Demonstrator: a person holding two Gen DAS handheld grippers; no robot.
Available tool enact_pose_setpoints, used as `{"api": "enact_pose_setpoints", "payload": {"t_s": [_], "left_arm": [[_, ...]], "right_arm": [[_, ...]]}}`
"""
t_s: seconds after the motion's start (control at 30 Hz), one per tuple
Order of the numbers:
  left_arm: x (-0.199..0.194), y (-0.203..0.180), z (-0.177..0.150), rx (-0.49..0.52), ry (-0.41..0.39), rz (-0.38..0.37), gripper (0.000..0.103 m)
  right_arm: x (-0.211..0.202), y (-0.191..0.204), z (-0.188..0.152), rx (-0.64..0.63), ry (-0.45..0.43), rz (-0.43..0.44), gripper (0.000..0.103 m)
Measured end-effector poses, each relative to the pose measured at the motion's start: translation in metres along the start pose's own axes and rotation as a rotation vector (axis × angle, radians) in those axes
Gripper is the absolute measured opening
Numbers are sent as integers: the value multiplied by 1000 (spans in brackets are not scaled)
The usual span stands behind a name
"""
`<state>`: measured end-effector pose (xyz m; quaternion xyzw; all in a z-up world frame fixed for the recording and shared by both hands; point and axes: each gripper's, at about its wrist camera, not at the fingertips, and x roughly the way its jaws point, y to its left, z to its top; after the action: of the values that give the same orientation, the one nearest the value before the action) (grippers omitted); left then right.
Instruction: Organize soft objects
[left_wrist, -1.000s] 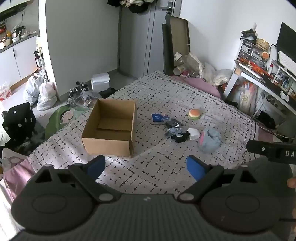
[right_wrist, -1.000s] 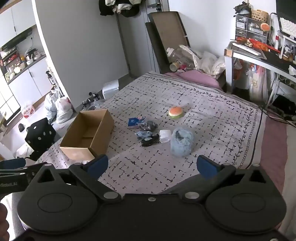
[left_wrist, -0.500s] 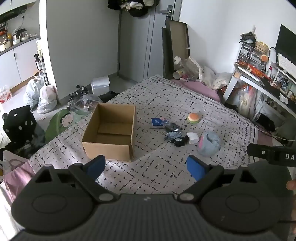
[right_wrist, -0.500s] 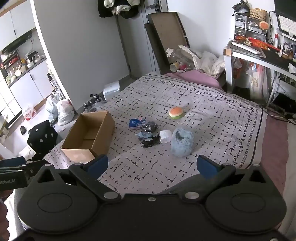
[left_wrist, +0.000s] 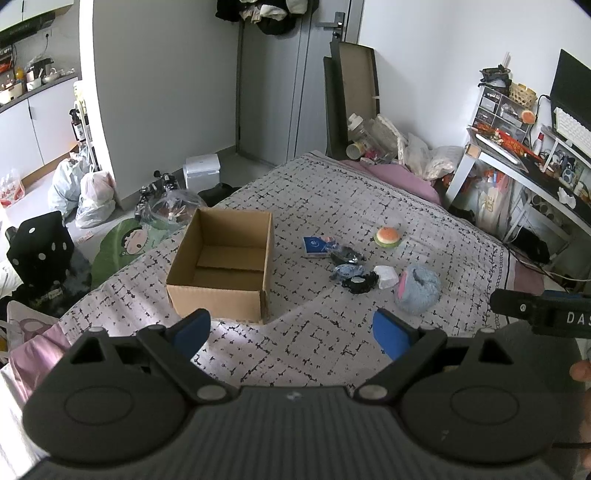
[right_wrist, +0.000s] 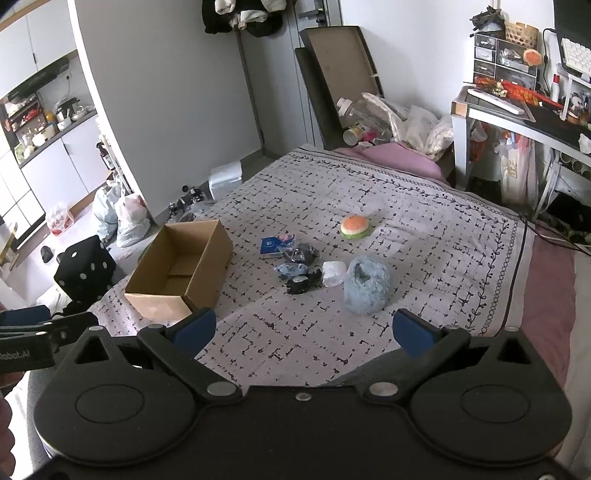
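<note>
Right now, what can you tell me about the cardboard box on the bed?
The cardboard box is a plain brown corrugated carton, rectangular, standing upright on the patterned bedspread near the bed's left edge. Its top is open and no top flaps show. Nothing lies inside; only the folded bottom flaps show on its floor. A little light print marks one short outer wall in the right wrist view. It stands apart from the cluster of small items to its right, and neither gripper touches it.

Bare bedspread (left_wrist: 303, 332) fills lower centre. Cardboard box (left_wrist: 221, 266) blocks centre left; small soft objects (left_wrist: 351, 269) crowd centre right.
</note>
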<state>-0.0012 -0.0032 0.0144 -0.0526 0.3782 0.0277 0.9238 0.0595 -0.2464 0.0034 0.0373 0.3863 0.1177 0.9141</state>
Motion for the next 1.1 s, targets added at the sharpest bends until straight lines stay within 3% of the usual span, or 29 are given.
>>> {"api": "enact_pose_setpoints", "payload": {"t_s": [1.1], "left_arm": [[-2,4,-1,-21,-9,-6,94]], "right_arm": [[-3,3,0,-7,-6,14,103]]}}
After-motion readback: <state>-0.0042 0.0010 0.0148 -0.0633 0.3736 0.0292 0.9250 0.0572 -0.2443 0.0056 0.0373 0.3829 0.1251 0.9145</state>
